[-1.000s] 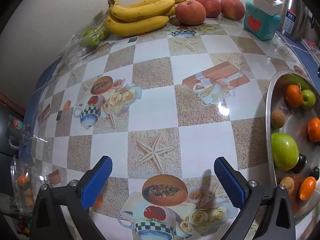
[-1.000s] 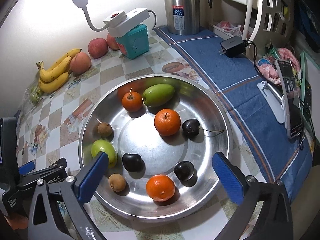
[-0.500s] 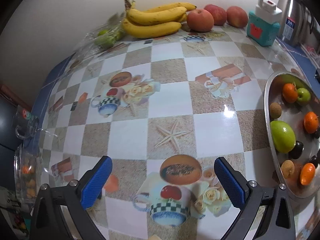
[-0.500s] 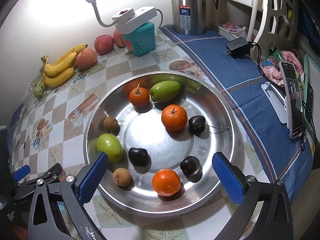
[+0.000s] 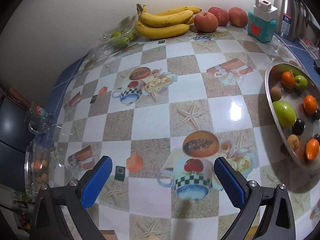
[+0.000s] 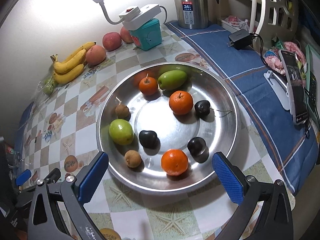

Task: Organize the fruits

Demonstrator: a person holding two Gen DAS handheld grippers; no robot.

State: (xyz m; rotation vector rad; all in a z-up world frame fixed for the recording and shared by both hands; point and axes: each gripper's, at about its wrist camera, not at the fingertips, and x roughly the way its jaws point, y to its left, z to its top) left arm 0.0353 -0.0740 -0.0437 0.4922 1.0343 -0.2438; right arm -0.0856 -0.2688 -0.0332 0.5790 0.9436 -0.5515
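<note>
Fruits, mixed oranges, green and dark ones, lie scattered inside the round steel tray point(image 6: 230, 140); yellow bananas point(image 6: 69, 64) lie outside it; both grippers' jaws stand apart, empty.

1. This is a home, most likely a kitchen or eating spot.
2. The counter point(image 5: 200, 64) wears a shiny checked cloth with pictures of cups and starfish.
3. Bananas point(image 5: 166, 23) and apples point(image 5: 206, 22) sit by the wall.
4. A steel kettle point(image 6: 191, 4) stands at the back.
5. A phone point(image 6: 296, 84) leans on a stand beside a charger point(image 6: 239, 40).
6. A big metal bowl point(image 6: 226, 100) holds small fruits.
</note>
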